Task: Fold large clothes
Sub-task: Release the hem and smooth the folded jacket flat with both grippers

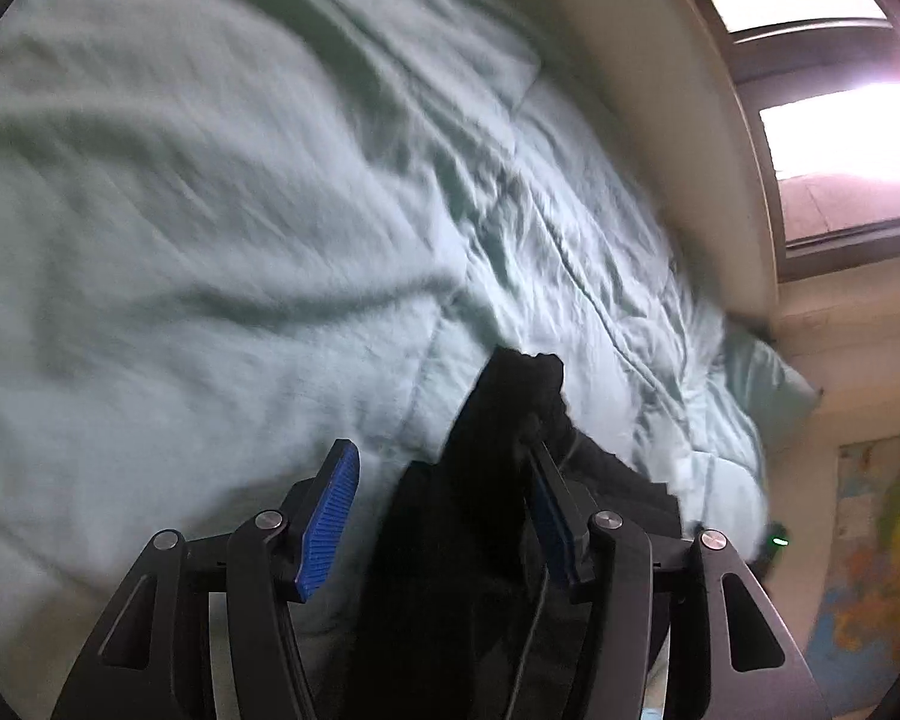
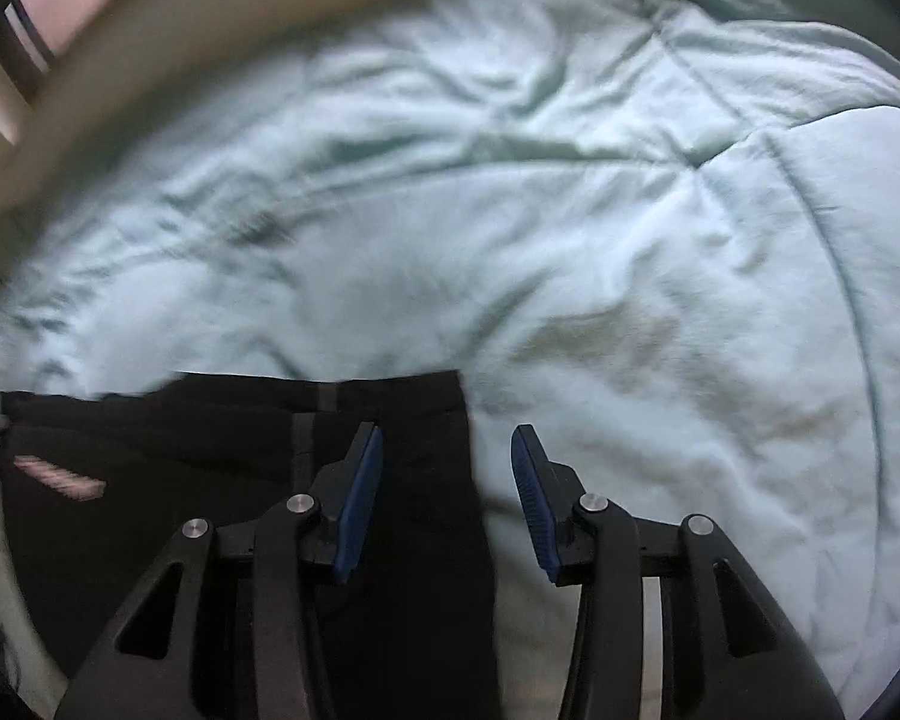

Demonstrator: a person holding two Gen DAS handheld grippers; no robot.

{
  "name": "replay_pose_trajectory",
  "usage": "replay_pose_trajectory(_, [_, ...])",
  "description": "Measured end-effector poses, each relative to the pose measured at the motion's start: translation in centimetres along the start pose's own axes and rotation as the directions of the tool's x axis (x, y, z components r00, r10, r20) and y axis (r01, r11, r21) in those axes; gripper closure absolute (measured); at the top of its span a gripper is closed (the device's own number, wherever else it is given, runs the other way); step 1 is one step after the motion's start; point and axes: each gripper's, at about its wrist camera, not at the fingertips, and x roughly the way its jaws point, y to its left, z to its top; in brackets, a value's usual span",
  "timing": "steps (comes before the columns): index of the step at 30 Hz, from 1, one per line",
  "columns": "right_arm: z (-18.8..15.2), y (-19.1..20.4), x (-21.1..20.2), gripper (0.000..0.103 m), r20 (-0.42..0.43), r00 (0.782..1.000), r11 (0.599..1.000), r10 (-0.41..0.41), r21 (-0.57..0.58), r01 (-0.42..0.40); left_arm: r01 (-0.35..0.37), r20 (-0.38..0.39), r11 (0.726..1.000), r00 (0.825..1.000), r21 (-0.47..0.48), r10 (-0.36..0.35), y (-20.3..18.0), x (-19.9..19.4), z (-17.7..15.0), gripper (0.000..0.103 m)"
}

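Note:
A black garment (image 2: 222,462) lies flat on a pale green quilt (image 2: 570,228); its straight top edge and right side show in the right wrist view. My right gripper (image 2: 447,450) is open above the garment's right edge, the left finger over the cloth and the right finger over the quilt. In the left wrist view the black garment (image 1: 486,480) is bunched and raised between the open jaws of my left gripper (image 1: 441,450). Its cloth drapes against the right finger (image 1: 549,498), and the left finger stands apart from it. Both views are blurred.
The quilt (image 1: 210,210) covers a bed and is wrinkled. A beige wall (image 1: 678,120) and a bright window (image 1: 840,132) stand beyond the bed. A colourful map (image 1: 870,540) hangs on the wall at the right. A pillow corner (image 1: 768,384) sticks out.

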Motion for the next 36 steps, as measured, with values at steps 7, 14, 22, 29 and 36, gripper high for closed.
replay_pose_trajectory(7, [-5.6, 7.3, -6.9, 0.055, 0.027, 0.99, 0.986, 0.139, -0.1, -0.136, -0.223, 0.096, 0.915, 0.975, 0.335, 0.203, -9.2, -3.8, -8.1, 0.046])
replay_pose_trajectory(14, [-12.0, 14.8, -4.1, 0.055, -0.069, 0.99, 0.978, 0.123, -0.161, -0.133, -0.279, 0.118, 0.806, 0.959, 0.522, 0.256, -17.6, 0.8, -18.7, 0.045])
replay_pose_trajectory(22, [-14.2, 15.7, 2.3, 0.054, -0.134, 0.991, 0.98, -0.018, -0.199, -0.009, -0.353, 0.094, 0.826, 0.933, 0.44, 0.348, -15.5, 7.7, -19.8, 0.038])
replay_pose_trajectory(29, [-12.5, 16.1, 0.3, 0.053, -0.124, 0.991, 0.982, 0.05, -0.177, -0.071, -0.326, 0.106, 0.804, 0.942, 0.497, 0.317, -18.1, 6.0, -19.6, 0.038])
replay_pose_trajectory(36, [-7.7, 17.8, 2.6, 0.054, -0.087, 0.995, 0.99, 0.046, -0.131, -0.057, -0.326, 0.093, 0.848, 0.944, 0.418, 0.317, -19.1, 7.1, -15.5, 0.037])
